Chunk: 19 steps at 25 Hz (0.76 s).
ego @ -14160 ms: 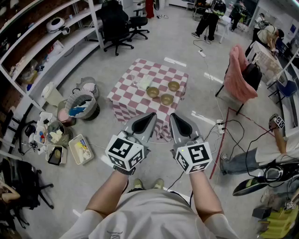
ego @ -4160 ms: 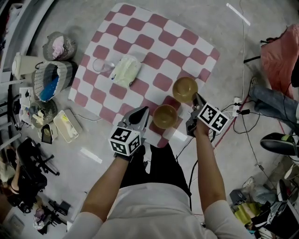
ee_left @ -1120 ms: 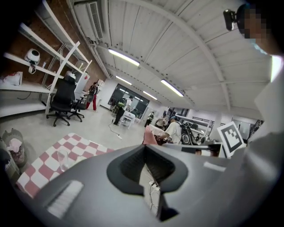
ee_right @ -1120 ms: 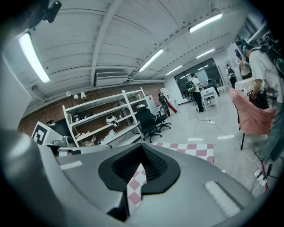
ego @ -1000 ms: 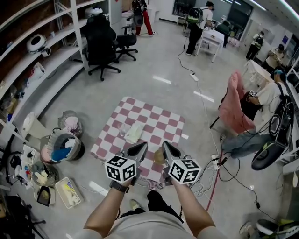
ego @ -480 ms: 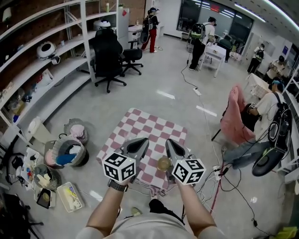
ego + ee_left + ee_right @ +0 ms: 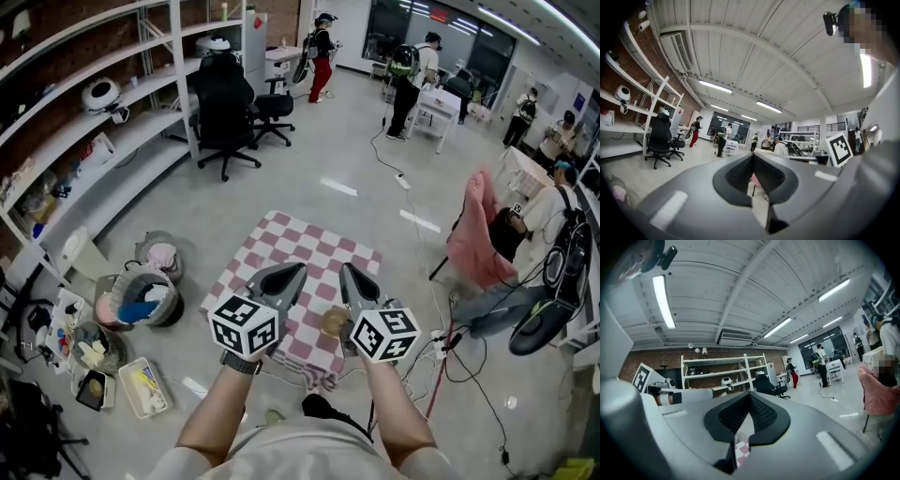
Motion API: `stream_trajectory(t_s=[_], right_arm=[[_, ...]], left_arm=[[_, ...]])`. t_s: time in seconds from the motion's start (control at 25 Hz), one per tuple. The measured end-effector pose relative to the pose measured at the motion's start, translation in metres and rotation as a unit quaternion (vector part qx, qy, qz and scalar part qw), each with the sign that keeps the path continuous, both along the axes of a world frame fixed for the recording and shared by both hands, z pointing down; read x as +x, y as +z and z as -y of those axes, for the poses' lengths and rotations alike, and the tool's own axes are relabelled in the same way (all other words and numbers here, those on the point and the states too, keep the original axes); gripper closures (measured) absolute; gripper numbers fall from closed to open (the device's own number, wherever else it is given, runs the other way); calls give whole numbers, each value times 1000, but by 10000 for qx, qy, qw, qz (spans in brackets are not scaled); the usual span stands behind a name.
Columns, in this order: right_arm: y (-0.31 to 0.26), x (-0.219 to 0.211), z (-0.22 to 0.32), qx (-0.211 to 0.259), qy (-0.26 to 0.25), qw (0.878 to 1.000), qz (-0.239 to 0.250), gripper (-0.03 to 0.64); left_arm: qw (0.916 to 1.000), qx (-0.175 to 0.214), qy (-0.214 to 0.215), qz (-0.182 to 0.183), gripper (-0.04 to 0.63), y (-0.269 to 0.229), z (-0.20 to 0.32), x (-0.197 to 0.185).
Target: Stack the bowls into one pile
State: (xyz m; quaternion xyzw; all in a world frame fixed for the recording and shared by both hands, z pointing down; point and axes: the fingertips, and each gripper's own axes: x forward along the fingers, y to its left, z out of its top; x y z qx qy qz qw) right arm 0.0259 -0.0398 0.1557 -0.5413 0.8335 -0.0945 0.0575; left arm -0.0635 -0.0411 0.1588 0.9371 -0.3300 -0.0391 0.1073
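Observation:
A golden-brown bowl (image 7: pixel 333 322) shows on the near right corner of the pink-and-white checked table (image 7: pixel 314 246), partly behind my right gripper. It is too small to tell how many bowls are in it. Both grippers hang in the air in front of me, well above the table. My left gripper (image 7: pixel 288 274) is shut and holds nothing. My right gripper (image 7: pixel 348 275) is likewise shut and empty. The left gripper view has the left gripper (image 7: pixel 753 156) pointing across the room. In the right gripper view the right gripper (image 7: pixel 750 396) points at the shelves, with a sliver of checked cloth (image 7: pixel 742 448) below.
Baskets and trays (image 7: pixel 145 300) crowd the floor left of the table, below the wall shelves (image 7: pixel 84 122). A black office chair (image 7: pixel 230 103) stands beyond. A chair draped in pink cloth (image 7: pixel 478 230) and floor cables (image 7: pixel 441 352) lie to the right. People stand far off.
The view has tilted up and taken in more of the room. Both grippers stay shut, side by side, and have risen slightly in the picture.

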Motion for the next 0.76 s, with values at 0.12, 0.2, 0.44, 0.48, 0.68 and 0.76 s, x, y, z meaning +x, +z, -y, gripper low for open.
stream_trajectory(t_s=[0.12, 0.2, 0.44, 0.48, 0.68, 0.76], right_arm=[[0, -1, -2, -1, 1, 10000, -1, 607], [0, -2, -2, -2, 7, 10000, -6, 607], [5, -5, -6, -49, 0, 10000, -6, 607], [6, -7, -6, -54, -1, 10000, -6, 607], [4, -10, -6, -65, 9, 10000, -14, 607], [3, -10, -6, -63, 14, 10000, -23, 607]], left_arm=[[10000, 6, 6, -1, 589, 0, -2, 0], [10000, 15, 1, -4, 589, 0, -2, 0], [10000, 26, -31, -5, 589, 3, -4, -5], [10000, 31, -39, -3, 589, 3, -5, -6], [9999, 61, -95, 34, 589, 1, -3, -12], [9999, 81, -111, 50, 589, -1, -2, -13]])
